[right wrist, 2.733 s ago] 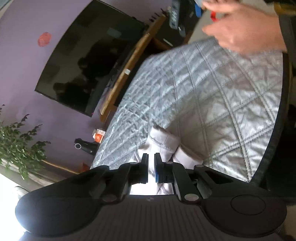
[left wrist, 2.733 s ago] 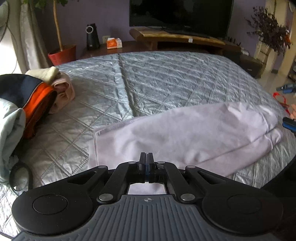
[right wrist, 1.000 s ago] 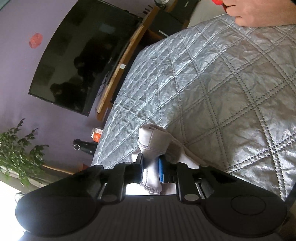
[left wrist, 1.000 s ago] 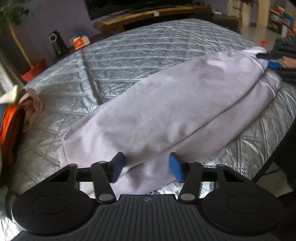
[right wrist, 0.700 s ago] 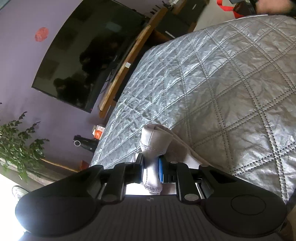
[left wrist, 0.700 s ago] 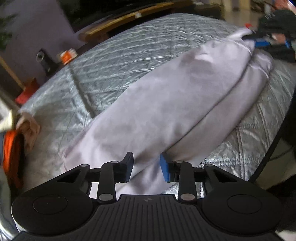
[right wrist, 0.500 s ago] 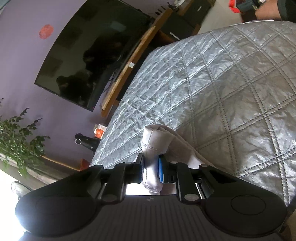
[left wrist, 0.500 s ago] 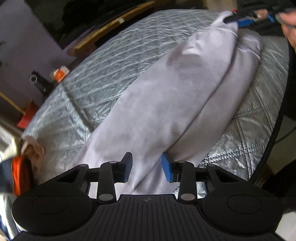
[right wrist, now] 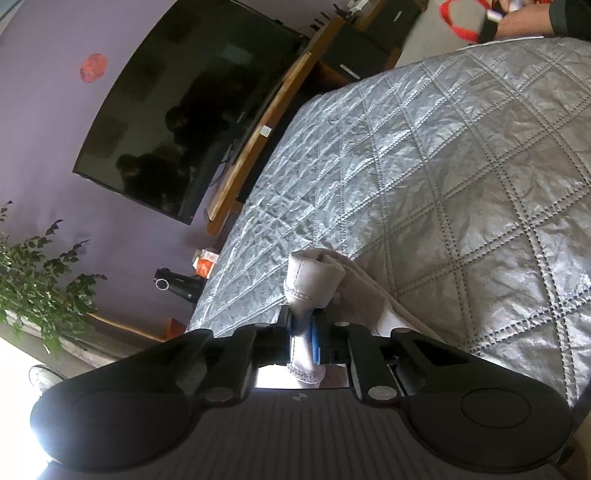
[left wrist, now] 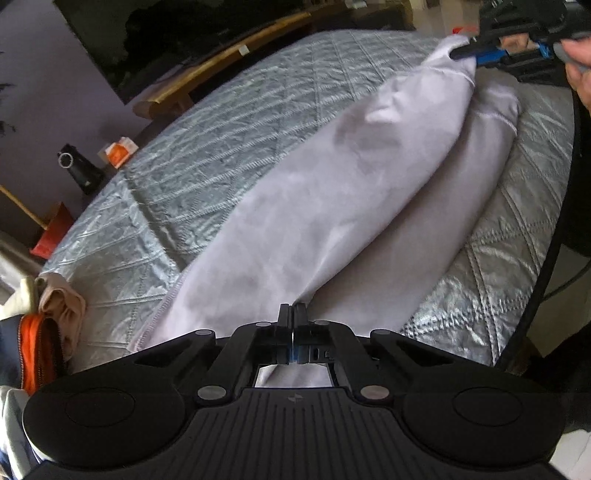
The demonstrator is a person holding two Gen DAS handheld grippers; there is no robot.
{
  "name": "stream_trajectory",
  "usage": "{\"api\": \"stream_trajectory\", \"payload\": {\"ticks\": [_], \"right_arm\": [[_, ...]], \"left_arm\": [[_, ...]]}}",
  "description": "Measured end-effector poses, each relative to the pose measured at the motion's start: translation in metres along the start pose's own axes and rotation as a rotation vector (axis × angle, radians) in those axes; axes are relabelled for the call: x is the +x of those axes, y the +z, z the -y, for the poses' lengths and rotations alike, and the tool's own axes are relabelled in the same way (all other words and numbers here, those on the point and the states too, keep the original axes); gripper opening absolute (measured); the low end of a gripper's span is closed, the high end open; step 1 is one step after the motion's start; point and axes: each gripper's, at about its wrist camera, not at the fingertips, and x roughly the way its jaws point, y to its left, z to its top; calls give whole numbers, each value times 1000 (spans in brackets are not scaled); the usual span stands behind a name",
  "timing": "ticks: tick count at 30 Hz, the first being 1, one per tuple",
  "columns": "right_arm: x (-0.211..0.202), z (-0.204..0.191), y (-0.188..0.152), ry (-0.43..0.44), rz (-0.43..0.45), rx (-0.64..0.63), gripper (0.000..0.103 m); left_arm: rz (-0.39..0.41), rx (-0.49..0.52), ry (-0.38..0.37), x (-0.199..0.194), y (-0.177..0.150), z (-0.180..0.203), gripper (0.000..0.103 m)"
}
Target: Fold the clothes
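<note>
A pale lilac garment [left wrist: 332,206], folded lengthwise, lies across the grey quilted bed cover [left wrist: 229,140]. My left gripper [left wrist: 291,314] is shut on its near end, and a fold of cloth runs out from between the fingertips. The right gripper [left wrist: 469,53] shows in the left wrist view at the top right, gripping the far end. In the right wrist view, my right gripper [right wrist: 301,321] has the garment's stitched hem [right wrist: 314,277] bunched between its pads. Its jaws are closing on that cloth.
A pile of clothes [left wrist: 48,321], orange, beige and dark, sits at the bed's left edge. Beyond the bed stand a wooden bench [left wrist: 229,70], a dark TV [right wrist: 192,122], a black speaker [left wrist: 79,170] and a plant [right wrist: 33,280]. A person's hand [right wrist: 524,18] is past the bed's far corner.
My left gripper's jaws came together on the garment's near end, and its view rolled and tilted. The right gripper kept its hold on the hem without moving.
</note>
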Motion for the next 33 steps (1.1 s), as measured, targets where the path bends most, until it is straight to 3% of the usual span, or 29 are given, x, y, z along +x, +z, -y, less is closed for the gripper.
{"api": "stream_trajectory", "payload": {"ticks": [15,19,27,33], "right_arm": [[-28,-3,-4,11,-6,-14,8],[-31,-2,-5,-34,-25,-30,8],[-17,-11,-14,-242,-108,-205,9],[-15,-16,-18,-277,-137,-249,17]], "left_arm": [[72,-56,47,-31,3,-16,0],[63,-31,44,-37,-2,-14,0],[1,15,10,-25,-15,4,0],[-25,25,-2,-21,-18,7,0]]}}
